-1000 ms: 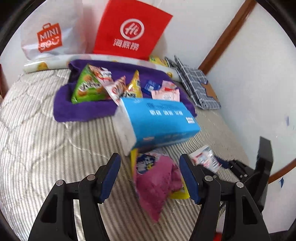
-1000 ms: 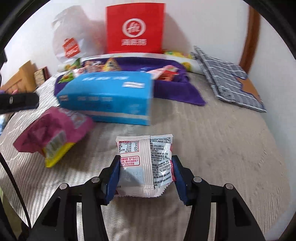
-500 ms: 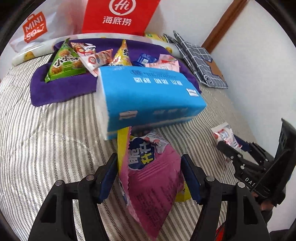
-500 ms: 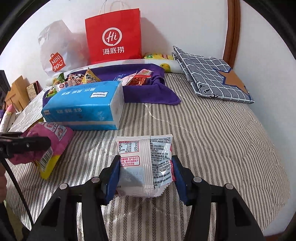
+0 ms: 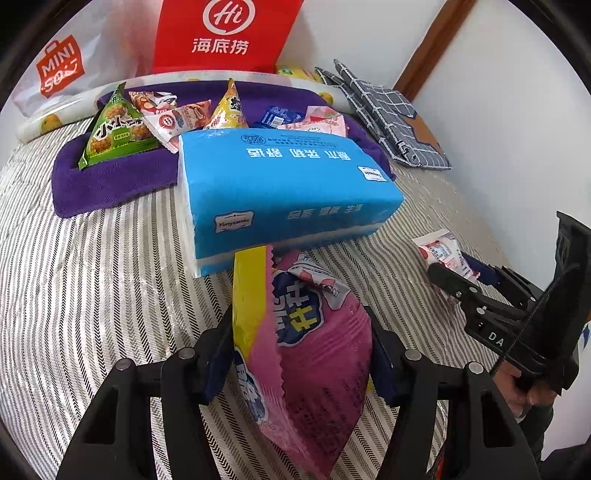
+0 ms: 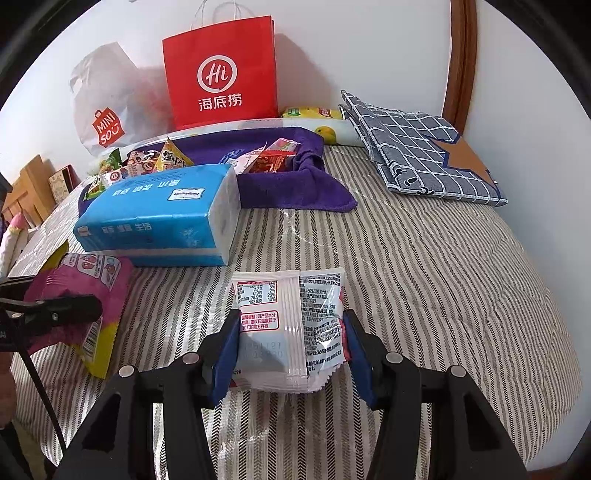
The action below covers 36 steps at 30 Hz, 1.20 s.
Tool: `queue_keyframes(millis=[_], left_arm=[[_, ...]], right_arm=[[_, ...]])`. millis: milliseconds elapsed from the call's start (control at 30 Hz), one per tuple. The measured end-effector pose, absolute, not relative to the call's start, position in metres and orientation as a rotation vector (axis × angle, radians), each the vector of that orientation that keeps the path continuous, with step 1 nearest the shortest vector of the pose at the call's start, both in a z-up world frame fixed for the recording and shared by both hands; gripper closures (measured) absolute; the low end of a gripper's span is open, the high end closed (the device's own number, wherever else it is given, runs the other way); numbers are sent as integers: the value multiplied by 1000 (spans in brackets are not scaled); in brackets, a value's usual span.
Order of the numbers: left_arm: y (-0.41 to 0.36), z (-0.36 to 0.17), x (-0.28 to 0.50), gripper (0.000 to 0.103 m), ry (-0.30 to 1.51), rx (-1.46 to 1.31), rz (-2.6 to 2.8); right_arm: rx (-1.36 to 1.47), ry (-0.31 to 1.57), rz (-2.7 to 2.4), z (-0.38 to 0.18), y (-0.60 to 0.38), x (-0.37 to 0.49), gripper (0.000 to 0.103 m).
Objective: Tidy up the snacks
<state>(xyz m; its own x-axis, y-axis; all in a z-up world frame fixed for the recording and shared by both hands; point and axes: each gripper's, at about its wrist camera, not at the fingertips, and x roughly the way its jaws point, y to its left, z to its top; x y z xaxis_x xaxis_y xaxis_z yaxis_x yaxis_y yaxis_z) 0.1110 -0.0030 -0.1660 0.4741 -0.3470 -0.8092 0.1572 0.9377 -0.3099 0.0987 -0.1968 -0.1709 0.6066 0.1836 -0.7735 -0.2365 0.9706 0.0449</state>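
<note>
Two wrist views of a striped bed strewn with snacks. In the left wrist view, the left tool fills the lower centre of the frame; its jaws are closing on a pink and yellow snack bag, which stands between the blue pads and appears to touch both. Directly above it in the frame lies a blue tissue pack, and behind that a purple towel carries several small snack packets. A red paper bag and a white plastic bag lean against the wall at the top. In the right wrist view, the right tool, lower centre, pinches a white snack packet between its blue pads, back label facing the camera. The tissue pack lies at centre left, the pink bag at the left edge beside the other tool's dark finger, and a folded checked cloth rests at upper right near the wall.
</note>
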Motion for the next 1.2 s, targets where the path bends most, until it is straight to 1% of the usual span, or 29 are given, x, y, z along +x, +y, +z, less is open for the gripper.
queue_keyframes(millis=[467, 1200], left_arm=[[7, -159, 105, 41, 1009, -231, -321], [20, -147, 97, 41, 965, -257, -322]], right_arm=[[-47, 928, 218, -180, -197, 106, 52], [-55, 909, 193, -171, -195, 107, 52]])
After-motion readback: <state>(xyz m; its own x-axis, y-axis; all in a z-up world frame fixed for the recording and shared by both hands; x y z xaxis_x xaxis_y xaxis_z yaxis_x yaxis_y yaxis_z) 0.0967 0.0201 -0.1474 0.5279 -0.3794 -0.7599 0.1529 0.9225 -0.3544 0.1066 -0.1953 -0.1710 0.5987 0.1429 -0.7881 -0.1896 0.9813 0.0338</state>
